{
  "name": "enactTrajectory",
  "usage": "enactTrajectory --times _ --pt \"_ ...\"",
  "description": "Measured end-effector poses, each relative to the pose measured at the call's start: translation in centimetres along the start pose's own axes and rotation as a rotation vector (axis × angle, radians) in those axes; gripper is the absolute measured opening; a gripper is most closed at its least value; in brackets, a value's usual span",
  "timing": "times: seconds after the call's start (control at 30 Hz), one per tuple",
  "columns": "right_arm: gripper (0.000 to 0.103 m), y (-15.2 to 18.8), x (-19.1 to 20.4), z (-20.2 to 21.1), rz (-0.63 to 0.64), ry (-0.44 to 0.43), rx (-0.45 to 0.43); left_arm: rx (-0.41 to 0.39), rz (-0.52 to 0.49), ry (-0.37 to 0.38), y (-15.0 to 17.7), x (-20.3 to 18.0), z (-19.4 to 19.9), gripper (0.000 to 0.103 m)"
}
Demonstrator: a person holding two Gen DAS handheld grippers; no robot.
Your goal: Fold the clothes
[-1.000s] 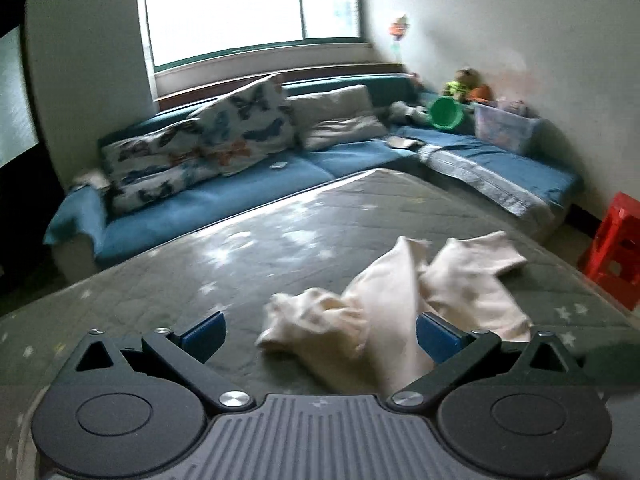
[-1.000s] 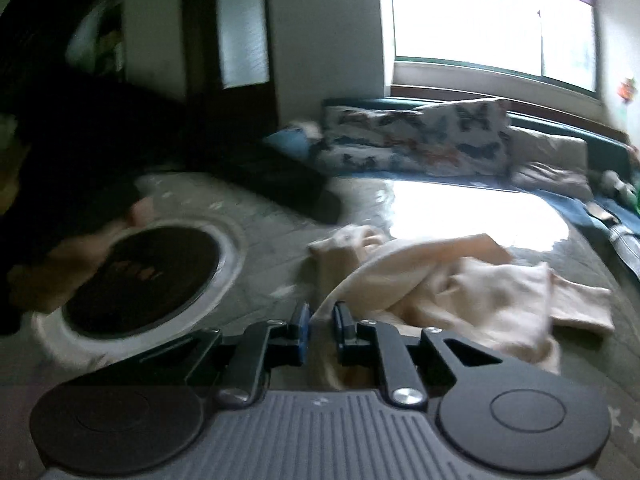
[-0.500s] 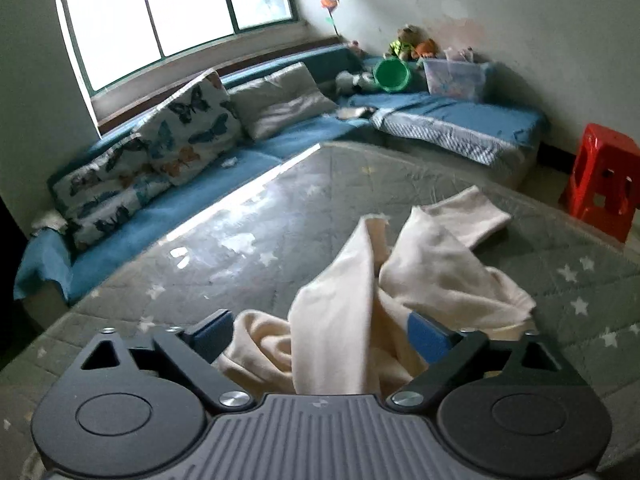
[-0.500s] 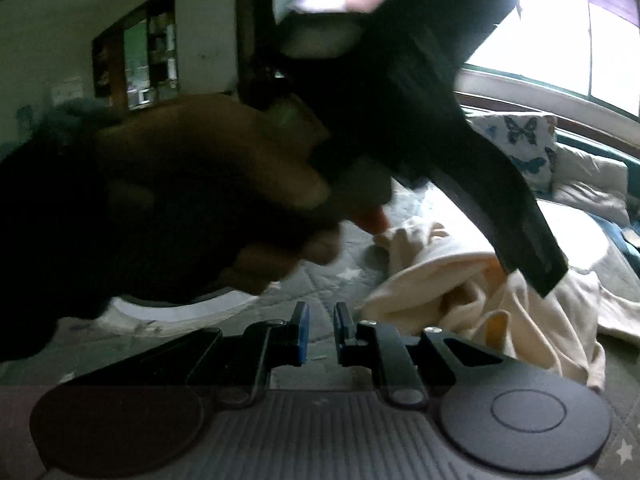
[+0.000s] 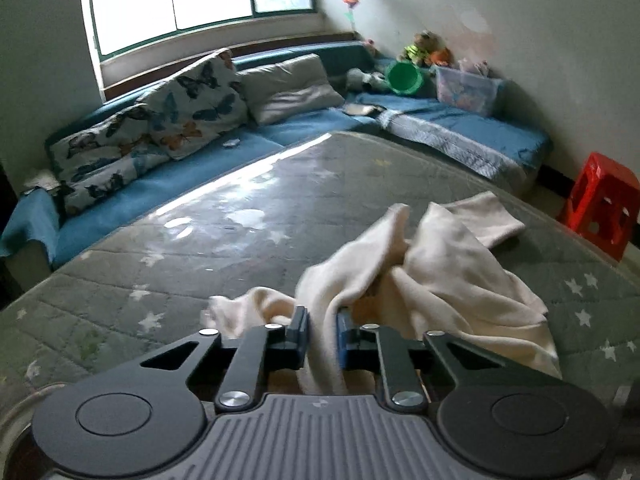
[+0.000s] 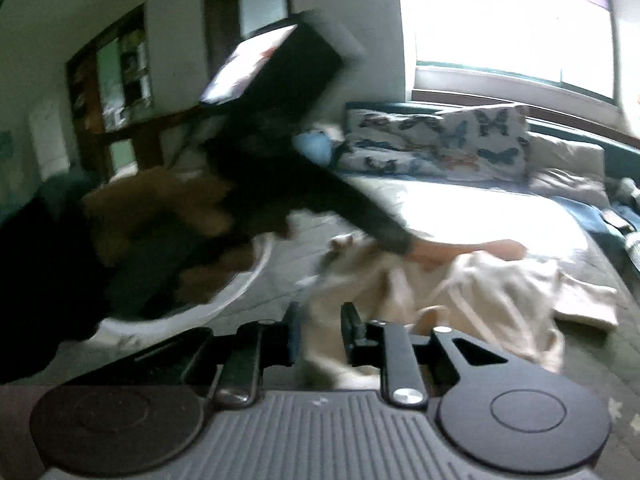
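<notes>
A crumpled cream garment lies on the grey-green starred mattress. My left gripper sits low over its near edge. Its jaws are closing and the pads pinch a raised fold of the cloth. In the right wrist view the same garment spreads to the right. The left gripper shows there as a dark blur reaching down onto the cloth, with the person's hand behind it. My right gripper is at the garment's near edge; its jaws are opening, with blurred cloth between them.
A white-rimmed round container stands at the left of the mattress. A blue corner sofa with butterfly cushions runs behind. A green bucket and a clear box sit on it. A red stool is at the right.
My left gripper dropped towards the garment and its jaws went from wide open to pinching a fold. The right jaws parted slightly, and cloth now lies between them.
</notes>
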State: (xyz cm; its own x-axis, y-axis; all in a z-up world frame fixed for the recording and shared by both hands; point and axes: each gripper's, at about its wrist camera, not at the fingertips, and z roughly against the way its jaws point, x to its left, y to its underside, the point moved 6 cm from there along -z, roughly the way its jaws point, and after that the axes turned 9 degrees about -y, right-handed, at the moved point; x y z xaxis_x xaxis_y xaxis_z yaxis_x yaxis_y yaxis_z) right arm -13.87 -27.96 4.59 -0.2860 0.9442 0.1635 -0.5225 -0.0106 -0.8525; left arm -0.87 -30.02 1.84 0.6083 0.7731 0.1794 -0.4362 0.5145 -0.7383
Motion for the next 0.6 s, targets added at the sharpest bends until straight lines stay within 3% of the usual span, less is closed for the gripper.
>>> enactTrajectory --times 0.1,0.3,0.47,0.6 --pt "0.03 -0.7 -2.4 0.5 -0.037 0.06 -0.025 -0.01 0.035 -0.033 0.2 1.8 0.5 0.01" --pt "0.04 -0.8 -10.0 -0.5 -0.162 0.265 -0.01 -0.008 0.09 -0.082 1.3 5.2 1.6 0.01" --pt "0.043 0.6 -14.3 -1.3 -0.282 0.328 0.017 0.019 0.104 -0.041 2.1 5.8 1.3 0.013" --pt "0.044 1.3 -15.9 -1.8 -0.334 0.297 0.012 -0.007 0.088 -0.01 2.3 5.0 1.4 0.042"
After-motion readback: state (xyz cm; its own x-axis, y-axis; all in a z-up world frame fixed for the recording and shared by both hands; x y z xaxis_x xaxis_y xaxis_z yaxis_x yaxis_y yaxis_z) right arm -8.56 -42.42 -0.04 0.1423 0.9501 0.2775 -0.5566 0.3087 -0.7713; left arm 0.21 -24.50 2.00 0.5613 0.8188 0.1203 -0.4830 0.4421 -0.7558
